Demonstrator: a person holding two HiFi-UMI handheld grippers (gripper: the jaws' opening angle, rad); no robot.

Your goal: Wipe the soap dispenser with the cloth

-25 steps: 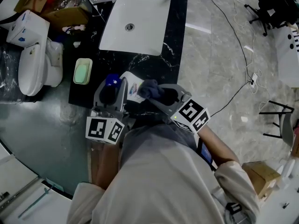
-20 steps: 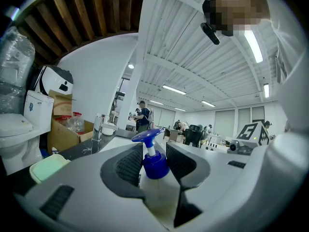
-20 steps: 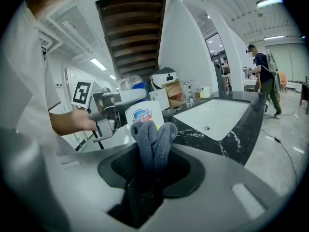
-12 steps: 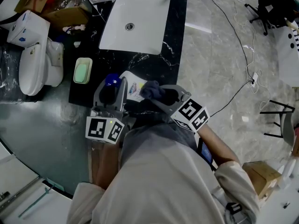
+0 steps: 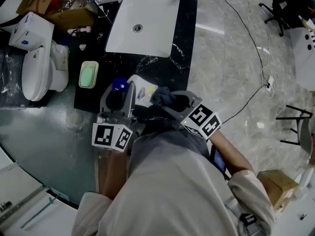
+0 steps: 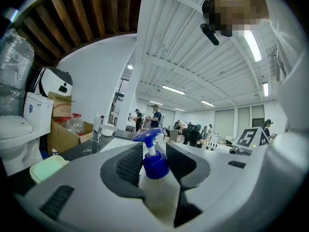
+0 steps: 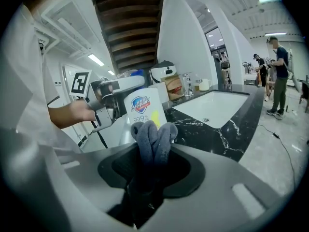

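Note:
The soap dispenser [image 5: 140, 91], a white bottle with a printed label and a blue pump [image 5: 118, 85], is held above the near end of the black counter [image 5: 183, 43]. My left gripper [image 5: 119, 90] is shut on it; in the left gripper view the blue pump [image 6: 154, 162] and white body stand between the jaws of the left gripper [image 6: 155, 168]. My right gripper [image 5: 170, 100] is shut on a bunched dark grey cloth [image 5: 161, 96], which lies against the bottle's labelled side. In the right gripper view the cloth [image 7: 153, 138] sticks up from the right gripper [image 7: 152, 151] just before the label [image 7: 144, 108].
A white sink basin [image 5: 142, 21] is set into the counter farther off. A green soap in a dish [image 5: 88, 75] lies at the counter's left edge. A white toilet [image 5: 42, 70] and cardboard boxes [image 5: 69, 14] stand to the left. A cable [image 5: 246, 33] runs over the tiled floor at right.
My right gripper has slid a little lower along the bottle's side with the cloth in it. The left gripper and the bottle have stayed put.

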